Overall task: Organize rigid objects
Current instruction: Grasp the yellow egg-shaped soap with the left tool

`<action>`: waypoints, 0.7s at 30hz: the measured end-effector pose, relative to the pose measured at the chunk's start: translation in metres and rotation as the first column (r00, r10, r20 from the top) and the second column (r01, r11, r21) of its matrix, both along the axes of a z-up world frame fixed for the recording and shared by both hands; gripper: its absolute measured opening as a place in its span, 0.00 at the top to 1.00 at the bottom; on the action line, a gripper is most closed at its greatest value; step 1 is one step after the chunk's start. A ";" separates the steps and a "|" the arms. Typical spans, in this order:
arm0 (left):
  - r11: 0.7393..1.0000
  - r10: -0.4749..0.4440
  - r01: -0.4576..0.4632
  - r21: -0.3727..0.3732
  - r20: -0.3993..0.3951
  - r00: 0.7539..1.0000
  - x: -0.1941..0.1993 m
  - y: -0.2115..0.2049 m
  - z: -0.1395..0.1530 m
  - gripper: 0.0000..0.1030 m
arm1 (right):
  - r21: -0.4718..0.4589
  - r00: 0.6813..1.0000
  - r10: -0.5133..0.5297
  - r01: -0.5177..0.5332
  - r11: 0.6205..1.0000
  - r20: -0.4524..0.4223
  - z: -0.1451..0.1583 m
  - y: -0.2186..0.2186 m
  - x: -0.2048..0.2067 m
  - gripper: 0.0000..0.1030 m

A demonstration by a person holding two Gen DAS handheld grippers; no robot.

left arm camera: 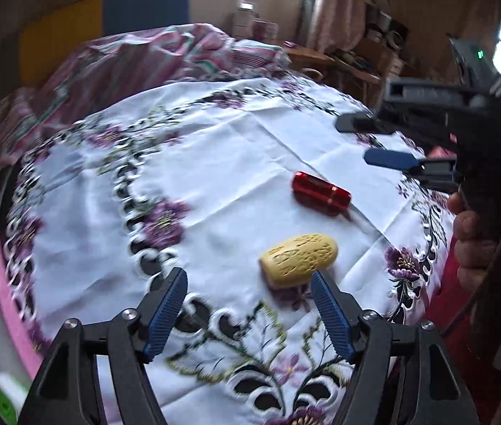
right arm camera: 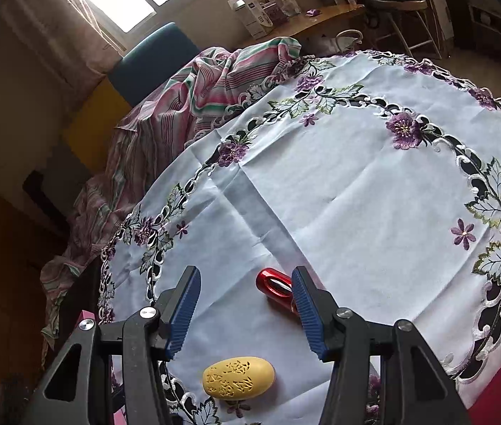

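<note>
- Both your grippers, left (left arm camera: 246,276) and right (right arm camera: 245,279), have the fingers wide and hold nothing.
- The yellow oval (left arm camera: 299,260) and the red cylinder (left arm camera: 322,193) lie apart on the counter (left arm camera: 215,163), toward its near edge.
- I judge that nothing is sorted yet; both things are left.

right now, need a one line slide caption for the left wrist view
Open left gripper hovers near a yellow carved oval and red cylinder on a floral tablecloth, right gripper opposite.
</note>
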State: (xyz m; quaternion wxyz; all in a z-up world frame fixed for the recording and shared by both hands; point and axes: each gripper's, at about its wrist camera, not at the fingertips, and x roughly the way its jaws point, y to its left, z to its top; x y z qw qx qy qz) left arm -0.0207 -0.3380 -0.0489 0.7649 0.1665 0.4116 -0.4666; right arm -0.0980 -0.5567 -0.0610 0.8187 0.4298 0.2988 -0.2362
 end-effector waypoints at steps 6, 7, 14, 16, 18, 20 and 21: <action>0.995 -0.096 0.096 0.035 -0.017 0.995 -0.006 -0.041 -0.015 0.14 | 0.037 1.000 -0.003 0.002 0.999 0.028 -0.003 -0.004 -0.002 0.47; 0.994 -0.101 0.102 0.039 -0.012 0.995 -0.007 -0.046 -0.017 0.14 | 0.042 1.000 -0.002 0.001 0.999 0.030 -0.003 -0.004 -0.002 0.47; 0.972 -0.218 0.215 0.089 0.026 0.976 -0.014 -0.075 -0.037 0.15 | 0.048 0.999 0.011 -0.013 0.999 0.036 -0.004 -0.003 0.000 0.47; 0.966 -0.245 0.241 0.089 0.035 0.969 -0.014 -0.079 -0.038 0.17 | 0.051 0.999 0.011 -0.013 0.999 0.037 -0.004 -0.003 0.000 0.47; 0.959 -0.271 0.268 0.092 0.017 0.962 -0.012 -0.084 -0.043 0.33 | 0.052 0.999 0.010 -0.012 0.999 0.037 -0.004 -0.003 0.000 0.47; 0.953 -0.286 0.285 0.102 -0.009 0.958 -0.009 -0.088 -0.052 0.56 | 0.048 1.000 0.008 -0.010 0.999 0.029 -0.004 -0.003 0.000 0.47; 0.951 -0.288 0.289 0.111 -0.024 0.957 -0.008 -0.088 -0.057 0.57 | 0.046 1.000 0.008 -0.009 0.999 0.025 -0.005 -0.003 0.001 0.47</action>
